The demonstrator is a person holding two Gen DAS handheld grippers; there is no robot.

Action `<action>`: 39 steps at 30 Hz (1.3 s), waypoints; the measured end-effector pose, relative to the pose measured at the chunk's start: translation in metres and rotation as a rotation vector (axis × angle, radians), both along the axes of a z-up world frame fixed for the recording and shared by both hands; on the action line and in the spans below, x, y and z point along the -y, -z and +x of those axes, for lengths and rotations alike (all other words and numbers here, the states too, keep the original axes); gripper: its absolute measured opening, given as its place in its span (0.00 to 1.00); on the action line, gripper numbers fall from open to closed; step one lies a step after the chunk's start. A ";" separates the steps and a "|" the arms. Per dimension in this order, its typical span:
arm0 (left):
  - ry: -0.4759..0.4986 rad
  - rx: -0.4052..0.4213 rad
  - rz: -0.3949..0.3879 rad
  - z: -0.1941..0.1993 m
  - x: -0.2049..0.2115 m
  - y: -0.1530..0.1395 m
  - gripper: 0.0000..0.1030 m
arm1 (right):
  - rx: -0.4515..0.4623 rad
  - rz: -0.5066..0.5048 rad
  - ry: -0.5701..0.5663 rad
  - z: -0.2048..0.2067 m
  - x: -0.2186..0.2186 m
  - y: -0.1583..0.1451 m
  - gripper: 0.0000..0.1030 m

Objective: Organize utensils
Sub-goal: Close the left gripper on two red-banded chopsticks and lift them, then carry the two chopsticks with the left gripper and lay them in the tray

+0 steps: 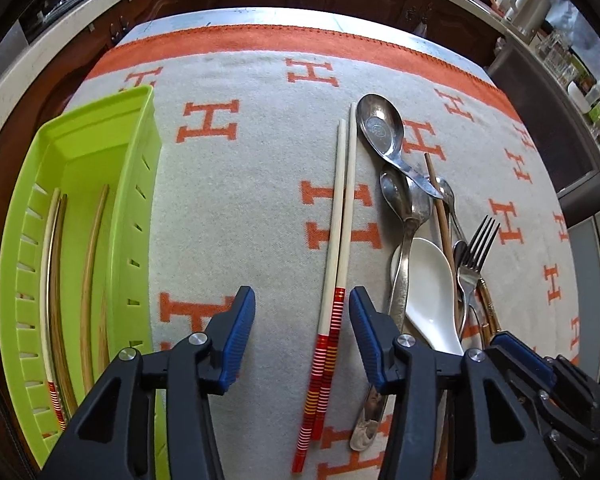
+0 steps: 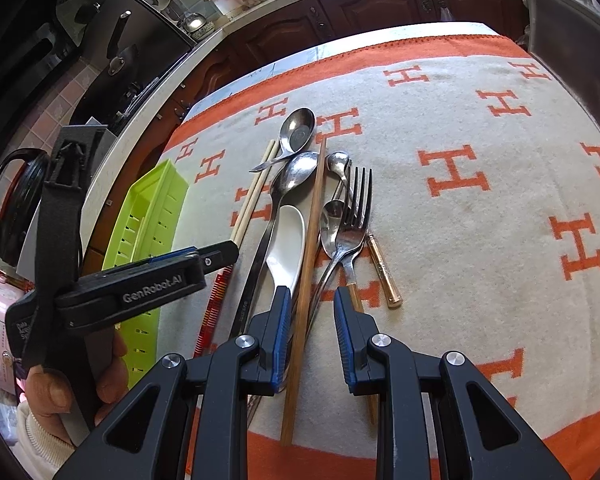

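Left wrist view: left gripper (image 1: 302,334), jaws spread, straddles the slim, stiff, light, roll-prone chopstick pair (image 1: 334,264) at lower centre; pinch both at the striped ends.

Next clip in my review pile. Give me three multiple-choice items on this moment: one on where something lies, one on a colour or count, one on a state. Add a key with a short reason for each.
1. Where does the green tray lie relative to the pair of red-banded chopsticks in the left wrist view?
A. To their left
B. To their right
C. Under them

2. What colour is the wide soup spoon in the utensil pile?
A. Black
B. White
C. Orange

3. How does the left gripper stand with the chopstick pair?
A. Clamped on both sticks
C. Lifting one stick
B. Open, pads clear on either side

Key:
1 A, the tray sits at the left edge, the sticks mid-cloth.
2 B, its bowl is plain white.
3 B, gaps show between both pads and the sticks, which lie flat on the cloth.
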State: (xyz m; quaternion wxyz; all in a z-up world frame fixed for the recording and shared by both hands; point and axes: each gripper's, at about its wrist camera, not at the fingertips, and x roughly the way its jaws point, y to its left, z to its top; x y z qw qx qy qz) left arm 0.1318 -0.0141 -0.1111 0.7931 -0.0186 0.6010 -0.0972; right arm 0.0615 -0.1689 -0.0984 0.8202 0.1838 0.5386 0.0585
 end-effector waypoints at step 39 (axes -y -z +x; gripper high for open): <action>-0.147 0.186 -0.073 -0.049 -0.070 -0.089 0.08 | 0.056 -0.020 -0.070 -0.016 -0.027 -0.036 0.22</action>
